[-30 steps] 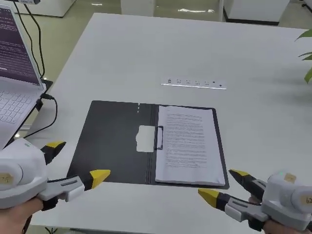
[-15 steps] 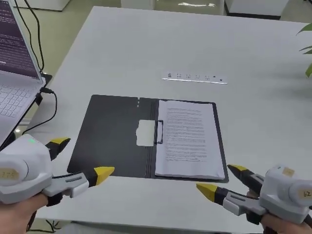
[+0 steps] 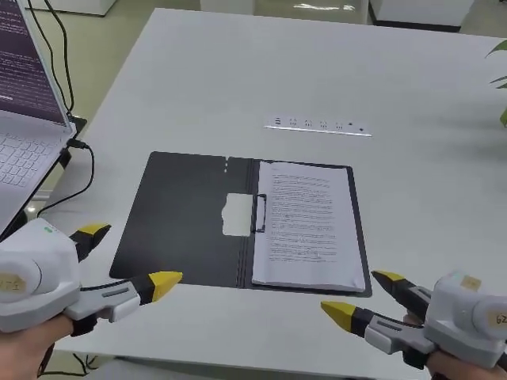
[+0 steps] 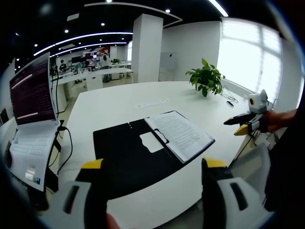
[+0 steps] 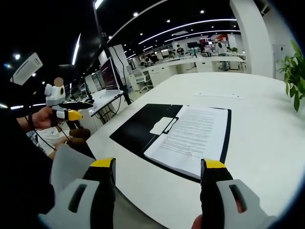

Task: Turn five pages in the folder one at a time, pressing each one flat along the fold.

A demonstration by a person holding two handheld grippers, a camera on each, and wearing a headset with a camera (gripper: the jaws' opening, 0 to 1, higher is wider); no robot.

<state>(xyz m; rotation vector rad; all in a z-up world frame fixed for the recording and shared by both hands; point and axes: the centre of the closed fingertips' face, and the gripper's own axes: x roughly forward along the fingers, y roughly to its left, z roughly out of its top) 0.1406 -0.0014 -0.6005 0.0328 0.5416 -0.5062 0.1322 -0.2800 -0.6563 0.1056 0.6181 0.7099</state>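
Folder lies open and flat near the front edge of the white counter, its black left half bare, the stack of pages on the right beside the clip. Both claws hover short of it, touching nothing, each spread wide and empty: the left claw before the bare half, the right claw just off the stack's near corner. That likely readies the right one to lift the top page's free edge, the left to press along the fold.

Bright, even light from ceiling lamps and a blown-out window at two o'clock; shadows soft; gripper views bow at edges.
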